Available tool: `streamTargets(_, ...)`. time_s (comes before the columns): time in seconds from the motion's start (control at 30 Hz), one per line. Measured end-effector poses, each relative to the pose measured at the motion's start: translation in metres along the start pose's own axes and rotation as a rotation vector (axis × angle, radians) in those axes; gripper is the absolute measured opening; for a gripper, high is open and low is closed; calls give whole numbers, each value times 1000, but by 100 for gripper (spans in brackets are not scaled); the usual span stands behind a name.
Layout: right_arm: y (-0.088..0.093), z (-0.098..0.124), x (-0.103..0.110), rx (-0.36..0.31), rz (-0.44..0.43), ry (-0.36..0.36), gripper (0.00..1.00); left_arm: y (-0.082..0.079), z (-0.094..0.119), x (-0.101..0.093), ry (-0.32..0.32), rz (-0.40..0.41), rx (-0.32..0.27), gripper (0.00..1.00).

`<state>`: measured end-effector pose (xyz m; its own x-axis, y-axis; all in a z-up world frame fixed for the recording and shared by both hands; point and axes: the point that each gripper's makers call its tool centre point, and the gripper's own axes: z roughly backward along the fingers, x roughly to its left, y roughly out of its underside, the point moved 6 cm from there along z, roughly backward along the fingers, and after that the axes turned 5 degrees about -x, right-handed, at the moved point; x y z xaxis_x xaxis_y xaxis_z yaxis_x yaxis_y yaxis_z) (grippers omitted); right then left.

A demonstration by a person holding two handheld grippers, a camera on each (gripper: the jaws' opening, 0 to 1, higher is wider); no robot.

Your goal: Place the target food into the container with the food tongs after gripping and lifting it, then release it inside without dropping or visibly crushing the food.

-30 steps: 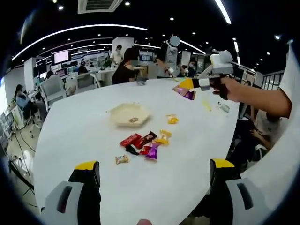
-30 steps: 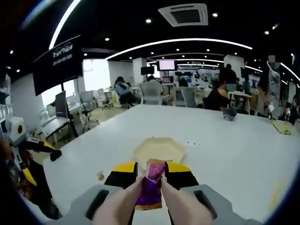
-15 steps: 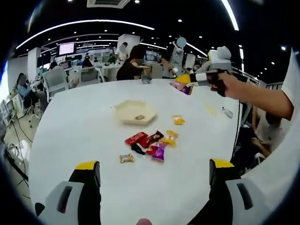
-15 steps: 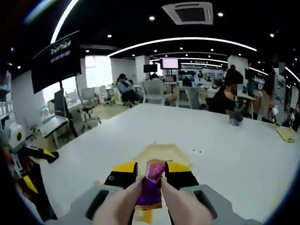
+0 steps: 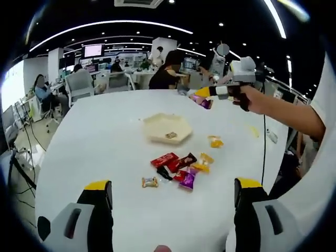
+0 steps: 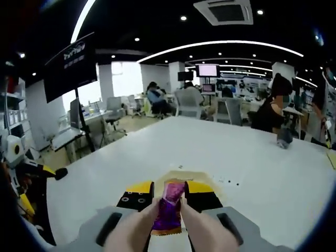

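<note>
My right gripper (image 6: 169,198) is shut on a purple snack packet (image 6: 168,214), which stands upright between the yellow-tipped jaws. Just beyond the jaws peeks the beige hexagonal tray (image 6: 206,180). In the left gripper view that tray (image 5: 157,123) lies mid-table with one small sweet (image 5: 170,135) inside. The right gripper (image 5: 206,93) hangs in the air beyond and to the right of it, with the purple packet (image 5: 201,101) in its tip. My left gripper (image 5: 173,195) is wide open low over the near table, with nothing between its jaws.
A cluster of wrapped snacks (image 5: 181,165) lies on the white table (image 5: 94,147) in front of the tray, with a stray orange one (image 5: 214,141) to its right. A person's forearm (image 5: 283,113) reaches in from the right. Office chairs and seated people stand beyond the far edge.
The right gripper has carried the purple packet forward, so less of the tray shows past its jaws. The left gripper view has swung; its jaws stay open.
</note>
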<state>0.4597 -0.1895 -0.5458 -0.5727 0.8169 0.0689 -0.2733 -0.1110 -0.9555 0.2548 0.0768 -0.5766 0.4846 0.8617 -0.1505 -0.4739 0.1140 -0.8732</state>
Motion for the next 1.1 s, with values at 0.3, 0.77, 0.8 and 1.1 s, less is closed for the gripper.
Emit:
streamTargets(0.3,0,-36,-18,12,-4,-7,22,5,1,4,-34,12,15,97)
streamTargets(0.77,11,-72,-19,76,19,-40,22,12,-2,2,-68,3,32,99)
streamTargets(0.8,11,-74,-20,77,17,-41,22,12,-2,2,-71,5,29,99)
streamTargets(1.1,32,-103,-28,125,1,-62,22,18,-1,6,-90,2,28,99)
